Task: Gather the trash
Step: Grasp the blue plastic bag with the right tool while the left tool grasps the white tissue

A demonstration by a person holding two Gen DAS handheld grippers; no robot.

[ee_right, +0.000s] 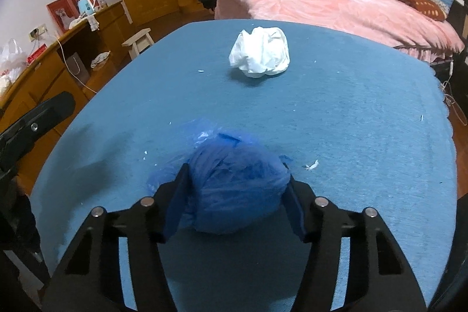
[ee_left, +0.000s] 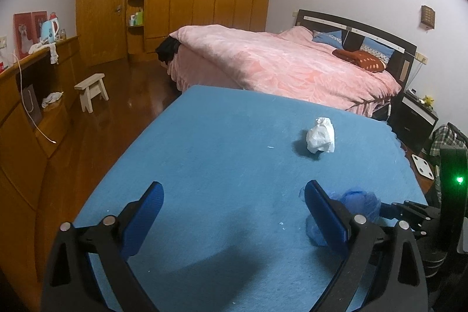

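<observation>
Blue plastic wad point(ee_right: 237, 189) sits clamped in right tongs point(ee_right: 235, 195), nearer than white wad point(ee_right: 260, 51) on counter point(ee_right: 365, 122). Grip looks shallow, maybe; squeeze firm before lifting. Left tongs point(ee_left: 234, 206) apart, empty.

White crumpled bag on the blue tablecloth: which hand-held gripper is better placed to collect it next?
Left. The left hand-held gripper is open and empty, facing the white bag. The right hand-held gripper is shut on the blue bag.
</observation>
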